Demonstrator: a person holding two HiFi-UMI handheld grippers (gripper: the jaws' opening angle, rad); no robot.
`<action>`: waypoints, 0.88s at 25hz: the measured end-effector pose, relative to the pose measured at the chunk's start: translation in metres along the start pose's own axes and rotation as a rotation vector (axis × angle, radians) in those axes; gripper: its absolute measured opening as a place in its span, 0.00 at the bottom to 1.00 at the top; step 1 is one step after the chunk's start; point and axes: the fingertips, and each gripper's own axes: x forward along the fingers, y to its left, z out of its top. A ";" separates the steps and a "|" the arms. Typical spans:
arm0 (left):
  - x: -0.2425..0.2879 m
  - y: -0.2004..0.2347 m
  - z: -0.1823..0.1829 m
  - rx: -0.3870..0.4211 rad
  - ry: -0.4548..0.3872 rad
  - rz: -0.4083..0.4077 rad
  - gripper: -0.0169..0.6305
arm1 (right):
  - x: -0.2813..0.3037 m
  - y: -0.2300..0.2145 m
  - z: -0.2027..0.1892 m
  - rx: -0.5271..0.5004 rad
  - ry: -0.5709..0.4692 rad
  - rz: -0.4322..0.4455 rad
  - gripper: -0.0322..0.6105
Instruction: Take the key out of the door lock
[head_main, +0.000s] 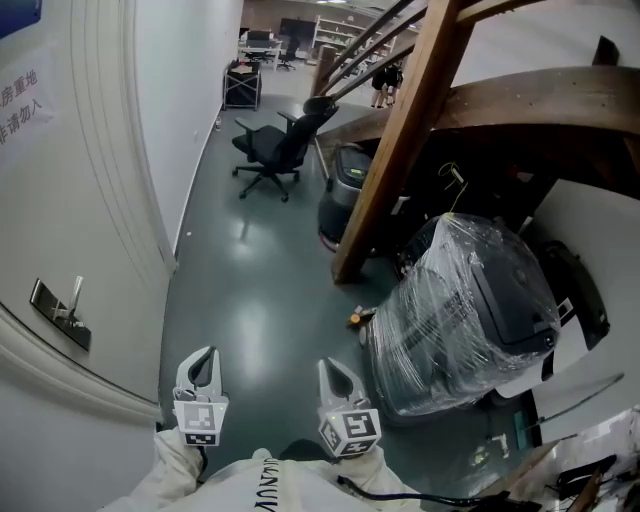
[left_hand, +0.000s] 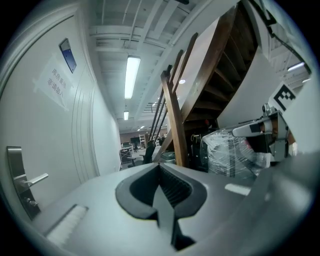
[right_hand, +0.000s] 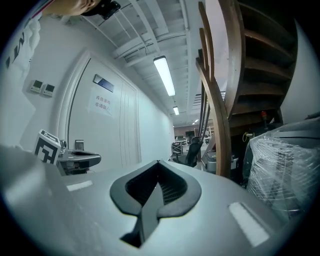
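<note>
The white door fills the left of the head view. Its metal lock plate carries a lever handle. In the left gripper view the plate and handle sit at the far left, with a small knob-like part below; I cannot tell if it is a key. My left gripper is low and to the right of the plate, apart from it, jaws shut and empty. My right gripper is beside it, further from the door, also shut and empty.
A black office chair stands down the corridor. A slanted wooden stair beam and a plastic-wrapped machine crowd the right side. A black floor machine sits behind the beam, and a small object lies on the green floor.
</note>
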 end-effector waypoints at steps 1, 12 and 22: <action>0.005 -0.001 -0.001 -0.003 0.001 -0.005 0.03 | 0.002 -0.004 -0.001 0.002 0.002 -0.008 0.05; 0.077 -0.001 -0.009 0.005 0.053 0.023 0.03 | 0.073 -0.050 -0.008 0.040 0.020 0.042 0.05; 0.184 -0.009 0.010 0.015 0.077 0.054 0.03 | 0.156 -0.127 0.013 0.062 0.007 0.099 0.05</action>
